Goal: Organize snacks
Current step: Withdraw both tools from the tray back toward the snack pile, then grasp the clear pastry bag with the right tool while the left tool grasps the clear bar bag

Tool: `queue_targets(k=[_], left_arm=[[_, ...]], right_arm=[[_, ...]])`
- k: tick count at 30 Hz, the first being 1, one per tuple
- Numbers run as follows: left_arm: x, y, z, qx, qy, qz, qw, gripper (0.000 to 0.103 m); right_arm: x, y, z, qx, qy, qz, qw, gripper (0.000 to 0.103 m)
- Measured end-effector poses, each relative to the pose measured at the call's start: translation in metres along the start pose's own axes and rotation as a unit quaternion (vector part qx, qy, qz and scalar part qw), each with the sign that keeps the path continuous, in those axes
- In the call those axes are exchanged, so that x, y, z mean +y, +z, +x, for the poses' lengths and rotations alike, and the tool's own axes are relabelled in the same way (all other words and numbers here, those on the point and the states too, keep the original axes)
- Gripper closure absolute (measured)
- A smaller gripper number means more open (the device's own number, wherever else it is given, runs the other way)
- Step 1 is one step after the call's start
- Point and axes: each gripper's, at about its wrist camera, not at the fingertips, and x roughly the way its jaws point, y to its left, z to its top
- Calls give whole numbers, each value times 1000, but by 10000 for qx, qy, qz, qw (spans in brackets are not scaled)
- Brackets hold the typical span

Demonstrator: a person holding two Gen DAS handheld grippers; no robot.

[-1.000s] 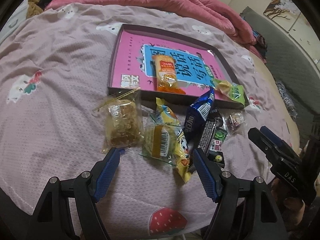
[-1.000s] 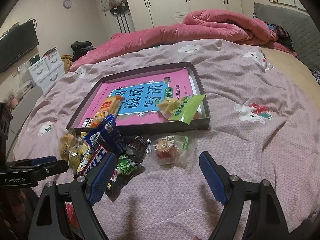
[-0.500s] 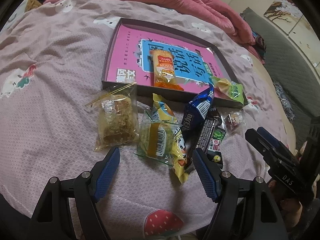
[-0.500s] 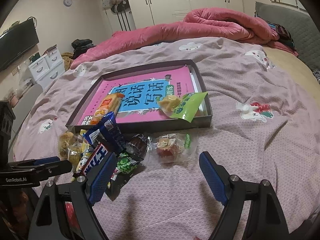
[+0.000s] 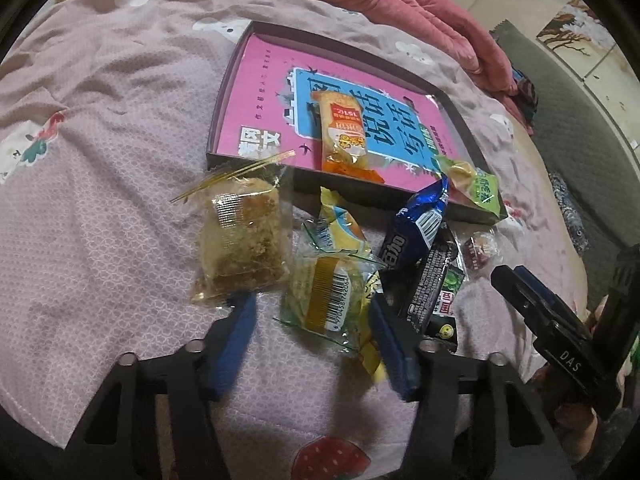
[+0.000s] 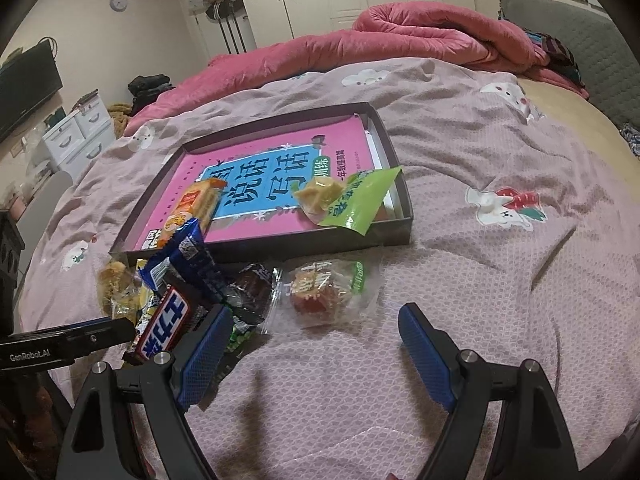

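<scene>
The left gripper [image 5: 310, 334] has just been closing, jaws narrowed astride the clear barcoded snack packet [image 5: 330, 294], not yet clamped, for transfer into the far tray [image 5: 340, 44]. The right gripper [image 6: 310, 354] hangs wide, empty.

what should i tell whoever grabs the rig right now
Left gripper: jaws have just been closing around the clear-wrapped yellow cake, pads not yet pressing.
Right gripper: open, empty, short of the red jelly pack.
Done: orange biscuit pack and green pack lie in the tray.
Left: the pile on the bedspread in front of the tray, including the floss cake and blue bar.
</scene>
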Motion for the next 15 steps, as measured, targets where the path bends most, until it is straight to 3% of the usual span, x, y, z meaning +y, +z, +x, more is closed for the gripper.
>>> queue_targets(k=[15], left_arm=[[-3, 6, 14, 119, -393, -14, 9992, 53]], right_arm=[[-18, 6, 17, 56, 99, 267, 9996, 19]])
